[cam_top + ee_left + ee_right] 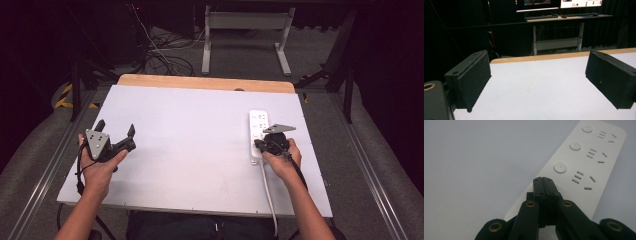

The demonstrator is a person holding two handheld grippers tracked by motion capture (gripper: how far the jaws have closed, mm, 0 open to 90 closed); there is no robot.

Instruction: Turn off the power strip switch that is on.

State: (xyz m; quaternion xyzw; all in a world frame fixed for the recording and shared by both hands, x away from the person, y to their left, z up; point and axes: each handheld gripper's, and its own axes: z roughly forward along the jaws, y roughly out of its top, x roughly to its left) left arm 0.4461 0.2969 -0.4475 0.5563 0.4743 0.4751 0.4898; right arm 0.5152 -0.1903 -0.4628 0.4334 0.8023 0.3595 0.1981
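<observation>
A white power strip (257,134) lies near the tabletop's right edge. The right gripper (543,180), jaws pressed together and empty, rests its tip over the strip's near end — best to press squarely on one round button (560,167). The left gripper (116,131) waits spread wide by the left edge.

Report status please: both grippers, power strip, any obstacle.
Left gripper open, idle. Right gripper shut, tips over power strip near its buttons. No obstacle on table.

Power strip (258,134) lies on table's (190,145) right side.
</observation>
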